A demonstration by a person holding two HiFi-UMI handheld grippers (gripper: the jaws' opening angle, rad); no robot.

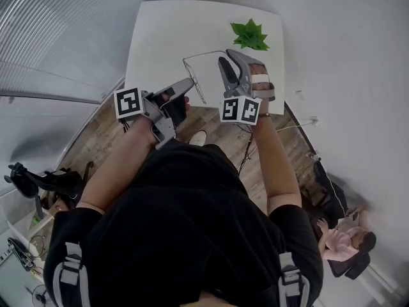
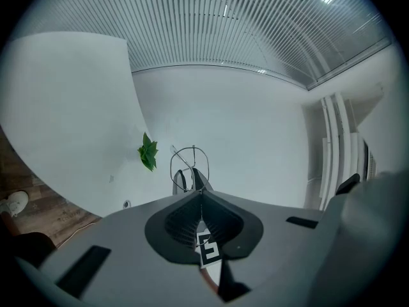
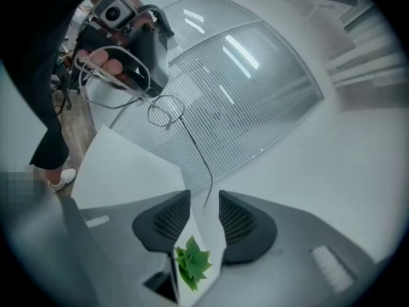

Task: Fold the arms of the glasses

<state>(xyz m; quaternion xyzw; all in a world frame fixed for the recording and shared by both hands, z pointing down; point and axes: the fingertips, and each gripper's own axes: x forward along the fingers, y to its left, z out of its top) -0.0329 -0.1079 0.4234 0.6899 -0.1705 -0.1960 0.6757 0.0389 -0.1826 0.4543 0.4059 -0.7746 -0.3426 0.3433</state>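
A pair of thin wire-framed glasses (image 1: 204,54) hangs in the air over the near edge of the white table (image 1: 166,31). My left gripper (image 1: 190,82) is shut on the frame near the lenses. In the left gripper view, the round lens rim (image 2: 190,165) stands just past the closed jaw tips (image 2: 199,194). My right gripper (image 1: 227,57) is to the right of the glasses. In the right gripper view, one long arm of the glasses (image 3: 199,152) runs from the lenses (image 3: 165,110) down to the gap between the open jaws (image 3: 204,203). The pads do not press on the arm.
A small green plant (image 1: 250,36) lies at the table's far right; it also shows below the right jaws (image 3: 192,264). Wood floor (image 1: 96,139) lies below the table edge, with a cable (image 1: 300,125) on it. A person (image 1: 348,242) sits at lower right. Slatted blinds (image 1: 57,31) line the left.
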